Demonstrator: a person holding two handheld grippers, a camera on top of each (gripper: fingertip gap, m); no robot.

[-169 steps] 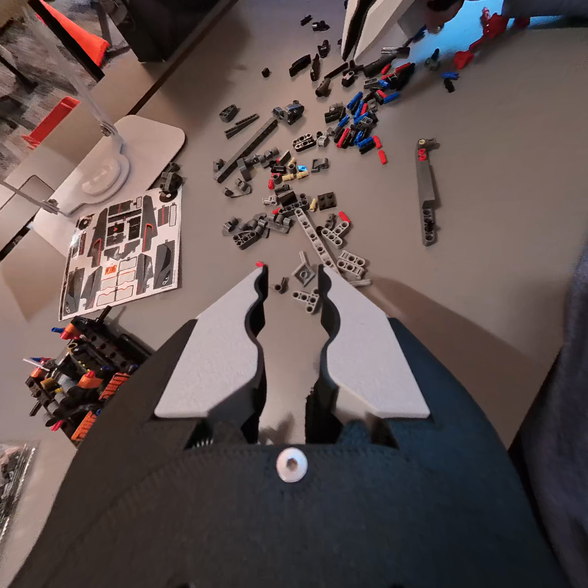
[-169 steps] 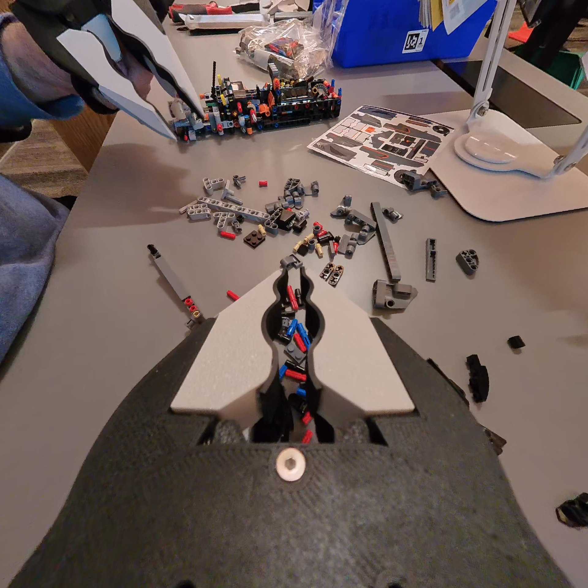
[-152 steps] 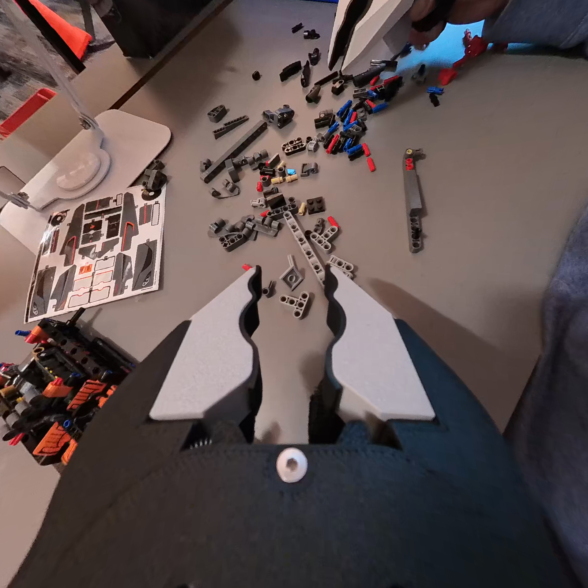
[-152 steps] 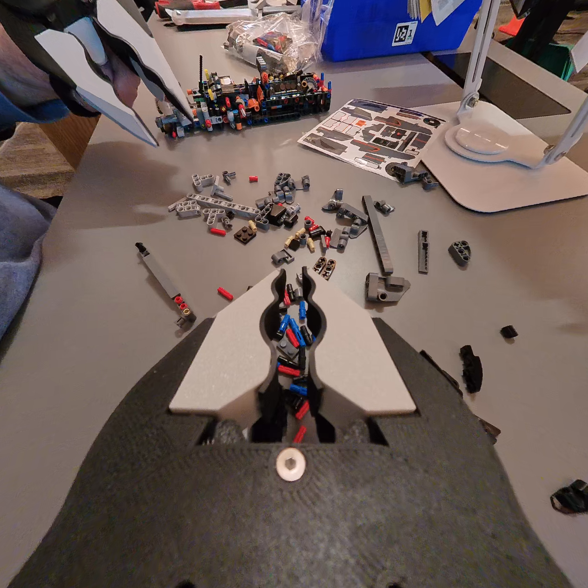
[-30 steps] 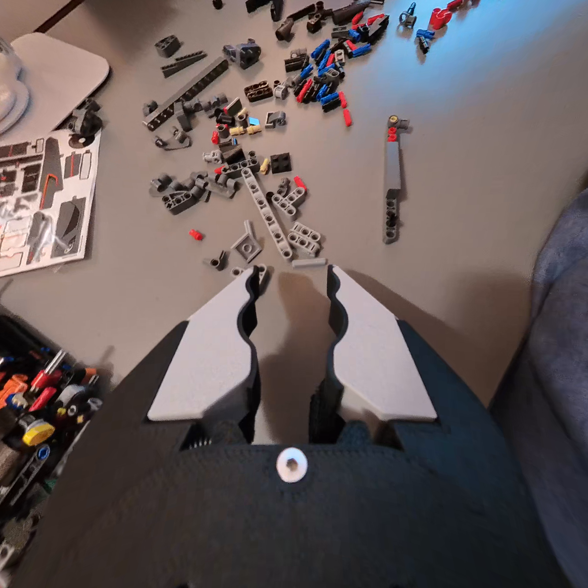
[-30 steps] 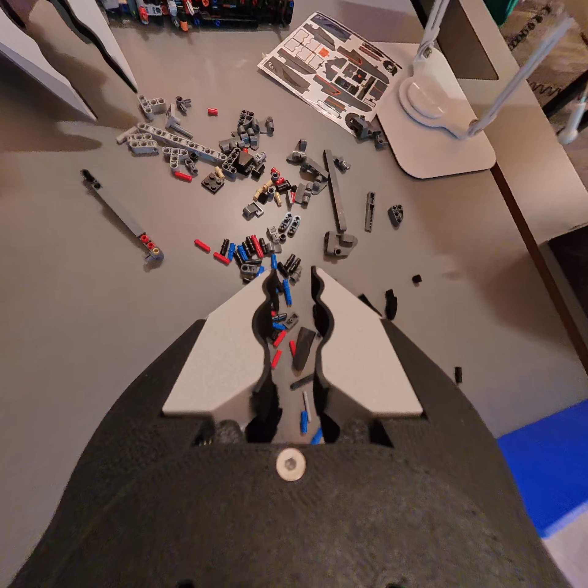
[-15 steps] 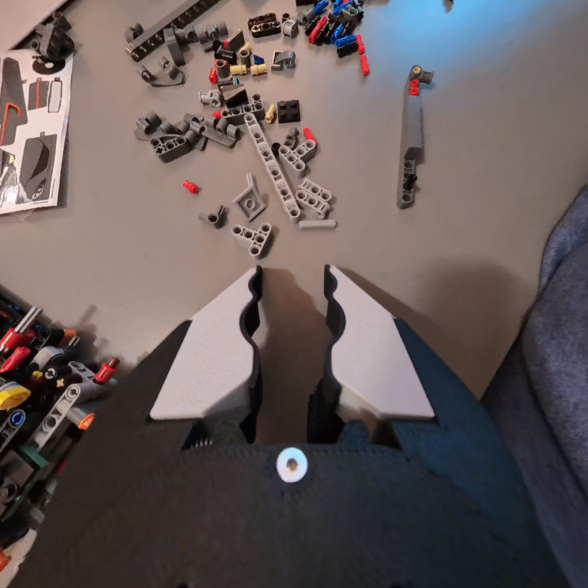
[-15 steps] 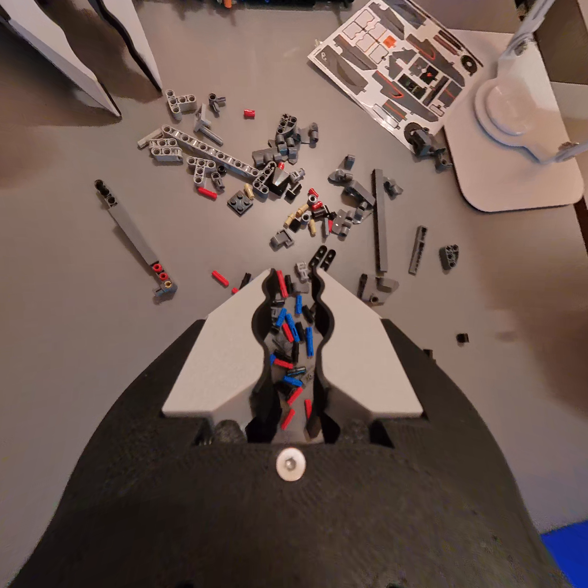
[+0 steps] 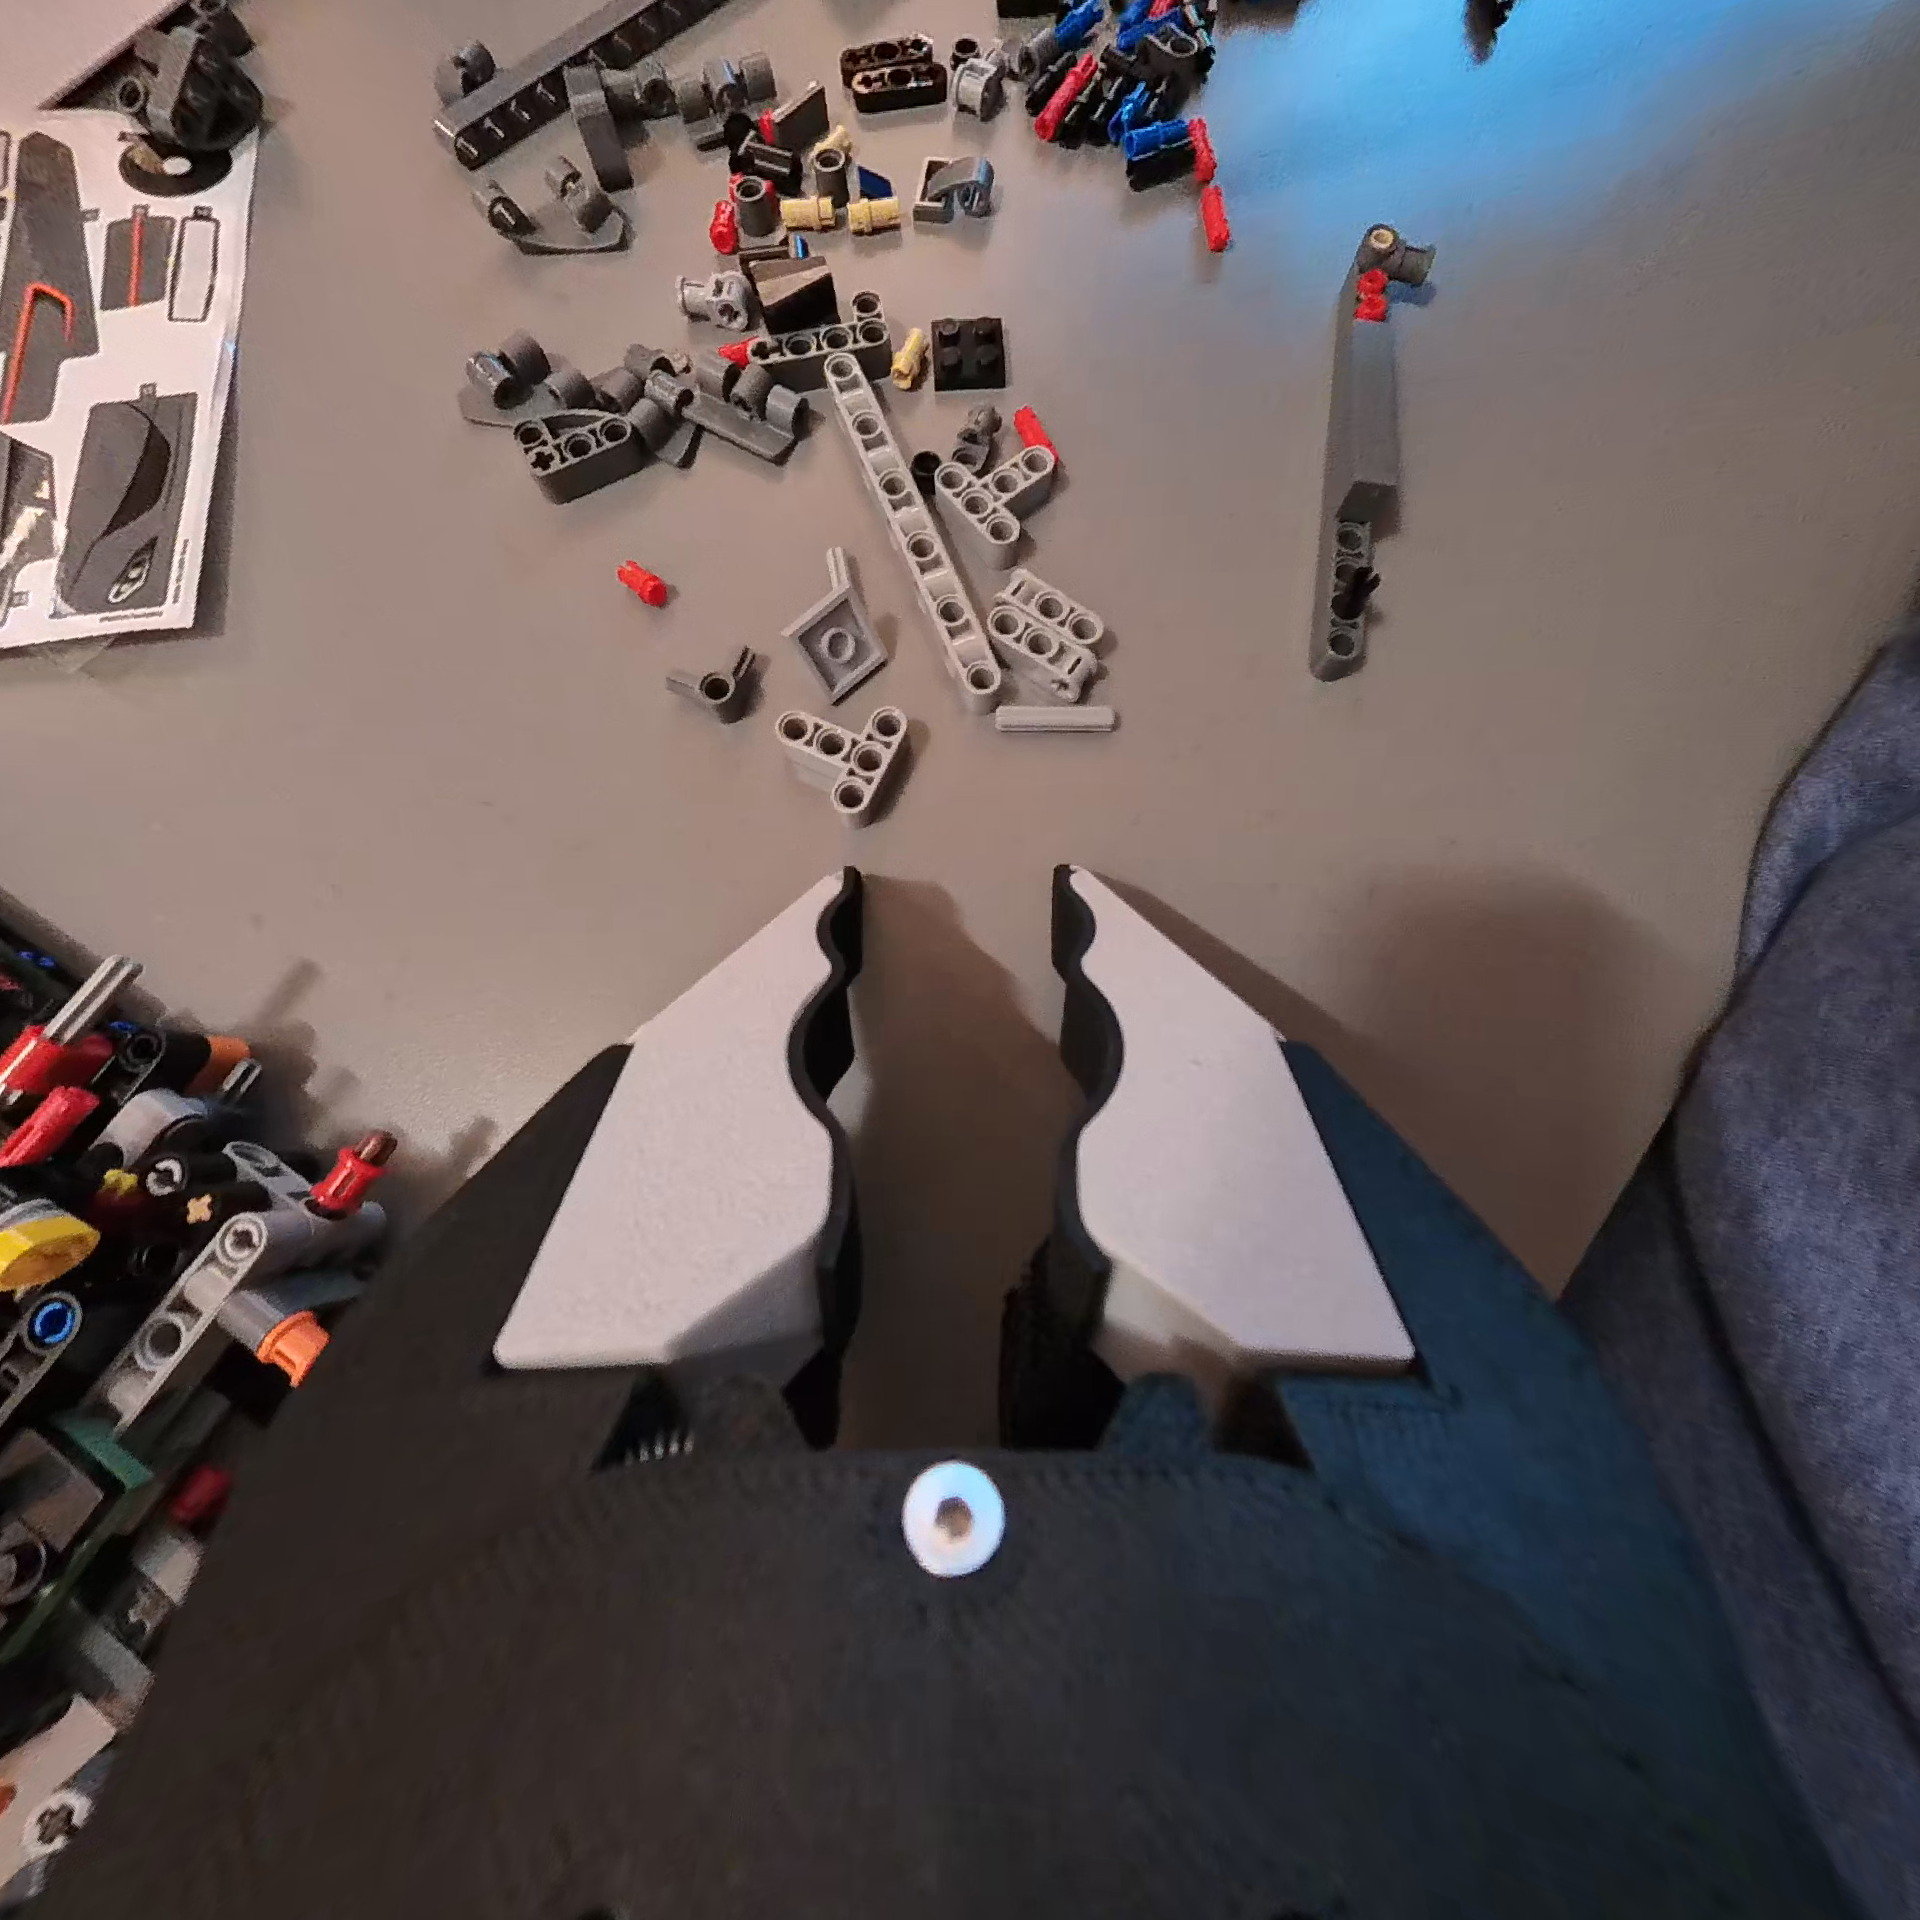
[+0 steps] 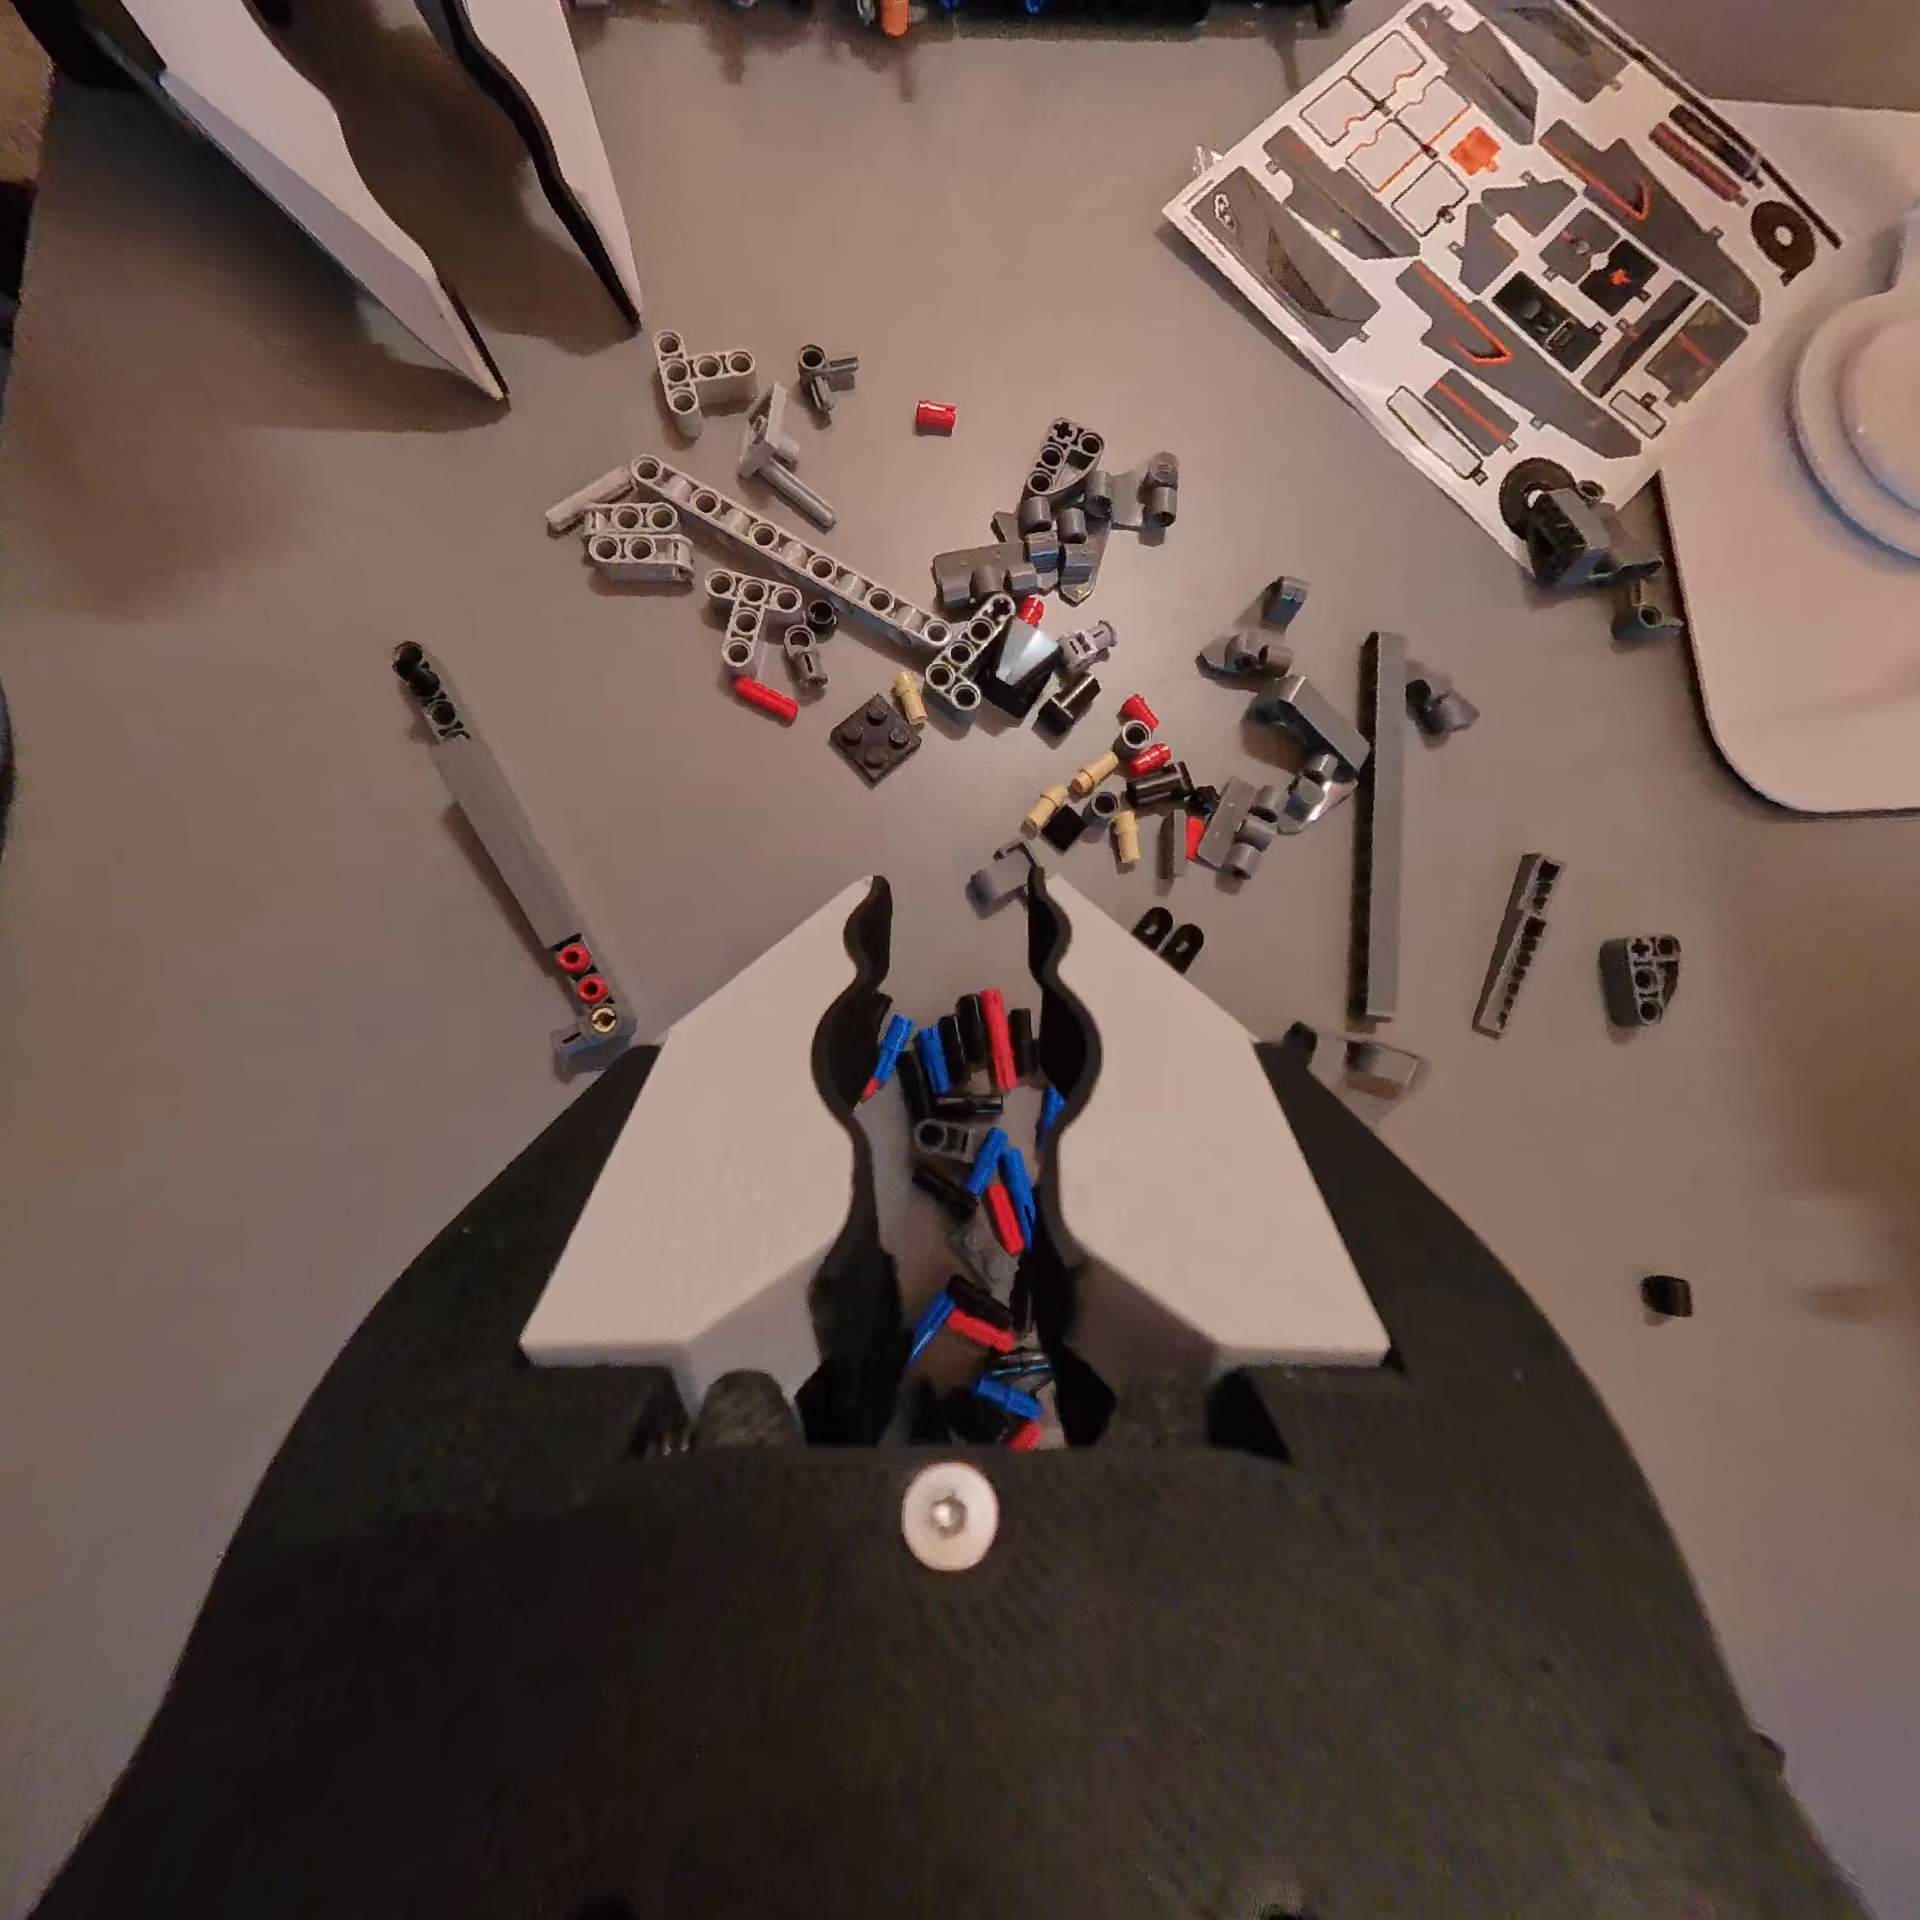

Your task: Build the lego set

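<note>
Loose lego pieces lie scattered on the grey table [image 9: 312, 810]. My left gripper [image 9: 956, 883] is open and empty, just short of a light grey T-shaped beam [image 9: 847, 753] and a long light grey beam [image 9: 909, 530]. A partly built model [image 9: 125, 1247] lies at its lower left. My right gripper [image 10: 956, 894] is open and empty, above a heap of blue, red and black pins [image 10: 977, 1091]. The long beam [image 10: 779, 551] and a dark grey panel piece [image 10: 509, 842] lie ahead of it. The left gripper shows there at the top left [image 10: 566, 353].
A sticker sheet [image 10: 1507, 229] lies at the far right, next to a white lamp base [image 10: 1829, 623]. A long dark beam [image 10: 1377, 821] and a wedge [image 10: 1517, 940] lie right of the right gripper. A blue sleeve [image 9: 1818, 1143] is at the left view's right edge. Left tips to right tips: about 15 centimetres.
Both grippers have drawn back slightly over the table. The left one has pulled away from the T-shaped beam toward the model. The right one has moved back over the pin heap. Both stay open.
</note>
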